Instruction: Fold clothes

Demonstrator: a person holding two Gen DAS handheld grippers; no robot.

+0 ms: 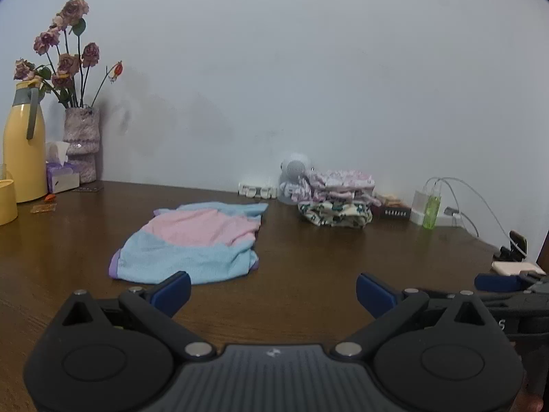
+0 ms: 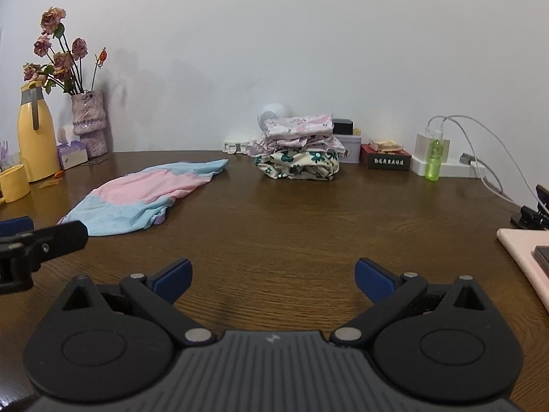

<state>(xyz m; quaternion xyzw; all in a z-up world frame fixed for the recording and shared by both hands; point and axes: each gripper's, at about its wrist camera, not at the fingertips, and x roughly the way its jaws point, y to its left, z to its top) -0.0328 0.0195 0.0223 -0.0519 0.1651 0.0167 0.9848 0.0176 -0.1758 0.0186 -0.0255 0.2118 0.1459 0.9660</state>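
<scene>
The pink and light-blue garment (image 1: 192,240) lies on the brown tabletop (image 1: 308,257), in front of your left gripper (image 1: 273,290) and to the left of your right gripper (image 2: 271,276). It looks partly folded already, with a purple trim at its near corners. Both grippers hover above the wood with their fingers (image 1: 171,290) spread wide and holding nothing — the garment is not touched yet.

For the next fold, I think you should take the two near corners, one with each gripper, low to the tabletop, so that you pinch all layers together and not only the top one. Lift only a little and carry the edge toward the far edge, keeping both sides level, otherwise the thin fabric can slide and wrinkle.

The stack of folded clothes (image 2: 298,151) waits near the wall, well apart. Stay clear of the green bottle (image 2: 433,159) and the white cables (image 2: 480,144) at the right.
</scene>
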